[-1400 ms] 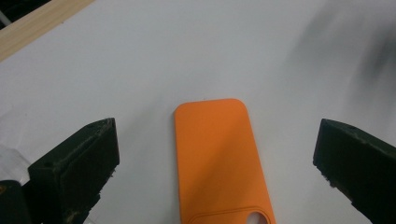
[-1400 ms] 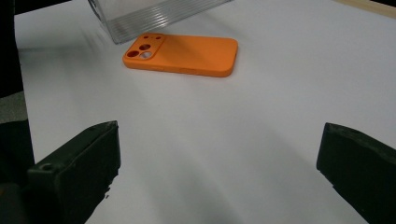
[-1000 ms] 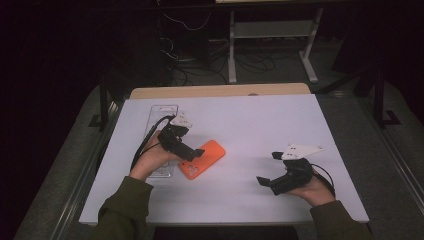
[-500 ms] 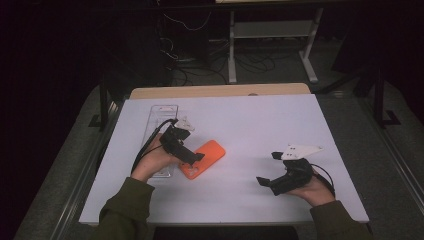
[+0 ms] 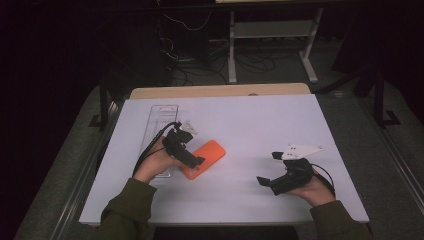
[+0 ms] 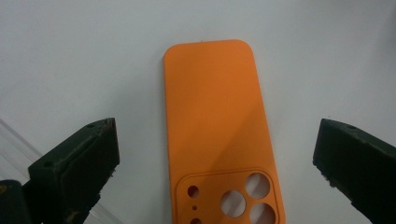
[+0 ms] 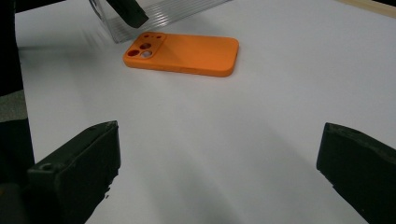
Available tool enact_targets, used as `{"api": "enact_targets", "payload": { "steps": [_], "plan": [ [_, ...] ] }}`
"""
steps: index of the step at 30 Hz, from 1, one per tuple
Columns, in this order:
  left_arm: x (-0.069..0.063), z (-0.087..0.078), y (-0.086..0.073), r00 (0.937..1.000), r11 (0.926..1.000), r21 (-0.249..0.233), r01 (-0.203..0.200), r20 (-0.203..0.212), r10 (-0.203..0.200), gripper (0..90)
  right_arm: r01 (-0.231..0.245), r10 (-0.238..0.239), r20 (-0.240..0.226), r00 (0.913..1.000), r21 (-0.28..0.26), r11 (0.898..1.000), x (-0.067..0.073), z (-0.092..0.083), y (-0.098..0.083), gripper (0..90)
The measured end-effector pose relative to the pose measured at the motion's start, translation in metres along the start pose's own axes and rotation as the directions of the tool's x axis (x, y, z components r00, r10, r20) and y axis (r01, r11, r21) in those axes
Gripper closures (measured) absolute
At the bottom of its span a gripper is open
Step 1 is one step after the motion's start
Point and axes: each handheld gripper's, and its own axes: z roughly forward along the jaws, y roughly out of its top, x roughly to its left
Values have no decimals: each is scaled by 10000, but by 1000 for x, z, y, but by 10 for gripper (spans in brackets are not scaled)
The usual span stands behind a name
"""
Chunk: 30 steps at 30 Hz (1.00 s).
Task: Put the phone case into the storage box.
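Left gripper (image 5: 192,159) hovers wide open, jaws straddling the flat orange phone case (image 6: 219,135) for grasping; right gripper (image 5: 272,172) waits open, well apart.

In the high view, the left gripper (image 5: 192,159) covers the 7 o'clock end of the flat orange silicone phone case (image 5: 209,156), so the camera cutouts there are hidden. In the left gripper view the case runs off the 6 o'clock edge, cutting through its lowest holes. The clear ribbed plastic tray (image 5: 161,120) is partly hidden under the left hand (image 5: 156,162), and in the right gripper view it is cut off at 12 o'clock and blurred.
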Motion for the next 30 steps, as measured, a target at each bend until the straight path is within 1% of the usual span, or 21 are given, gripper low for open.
{"api": "enact_targets", "payload": {
  "steps": [1, 2, 4, 6, 7, 9, 10, 12, 14, 15, 16, 17, 18, 22, 23, 25, 26, 30],
  "plan": [
    [-1, 1, 0, 10000, 10000, 23, 92, 8, -92, 0, 8, -8, 0, 10000, 11, 10000, 0, 0, 0, 0],
    [0, 1, 0, 10000, 9999, 108, -63, -56, 64, 0, 29, -29, 1, 10000, 5, 10000, 0, 0, 0, 0],
    [-1, 3, -1, 10000, 9999, 145, 55, -38, -54, 0, 47, -47, -10, 10000, -1, 10000, 0, 0, 0, 0],
    [0, 3, -1, 10000, 9997, 248, 7, -68, -5, 0, 40, -40, -6, 10000, 6, 10000, 0, 0, 0, 0],
    [-1, 4, -1, 10000, 9996, 290, 52, -61, -50, 0, 44, -44, -8, 10000, 5, 10000, 0, 0, 0, 0],
    [0, 4, 0, 9999, 9991, 428, -52, -102, 56, 0, 47, -47, -5, 10000, 17, 10000, 0, 1, 0, 0],
    [0, 5, -1, 9999, 9994, 350, 82, -113, -78, 0, 41, -41, -8, 10000, 19, 10000, 0, 1, 0, 0],
    [0, 6, 0, 9999, 9989, 477, 7, -104, -2, 0, 35, -35, -8, 10000, 19, 10000, 0, 1, 0, 0],
    [-1, 8, 0, 9999, 9987, 504, 66, -110, -61, 0, 36, -36, -4, 10000, 23, 10000, 0, 1, 0, 0],
    [-1, 8, 0, 9999, 9981, 621, -18, -165, 28, 0, 32, -32, -4, 10000, 23, 10000, 0, 1, 0, 0],
    [-1, 8, 0, 9999, 9981, 621, -18, -165, 28, 0, 32, -32, -4, 10000, 23, 10000, 0, 1, 0, 0],
    [-2, 10, 0, 9997, 9969, 784, -82, -205, 99, 0, 39, -39, -7, 10000, 21, 10000, 0, 1, 0, 0],
    [-3, 10, 1, 9996, 9963, 859, -82, -263, 105, 35, 41, -41, -12, 10000, 25, 10000, 0, 1, 0, 0],
    [-5, 14, 3, 9987, 9927, 1192, -167, -456, 223, 41, 45, -45, -7, 10000, 19, 10000, 0, 1, 0, 0],
    [-6, 15, 4, 9981, 9913, 1290, -257, -519, 327, 41, 49, -49, -4, 10000, 19, 10000, 0, 1, 0, 0],
    [-9, 17, 7, 9977, 9886, 1467, -328, -541, 412, 43, 44, -44, -2, 10000, 25, 10000, 0, 1, 0, 0],
    [-9, 17, 7, 9977, 9886, 1467, -328, -541, 412, 43, 45, -45, -4, 10000, 26, 10000, 0, 1, 0, 0],
    [-14, 25, 11, 9964, 9806, 1921, -388, -665, 525, 52, 41, -41, -7, 10000, 24, 10000, 0, 1, 0, 0]
  ]
}}
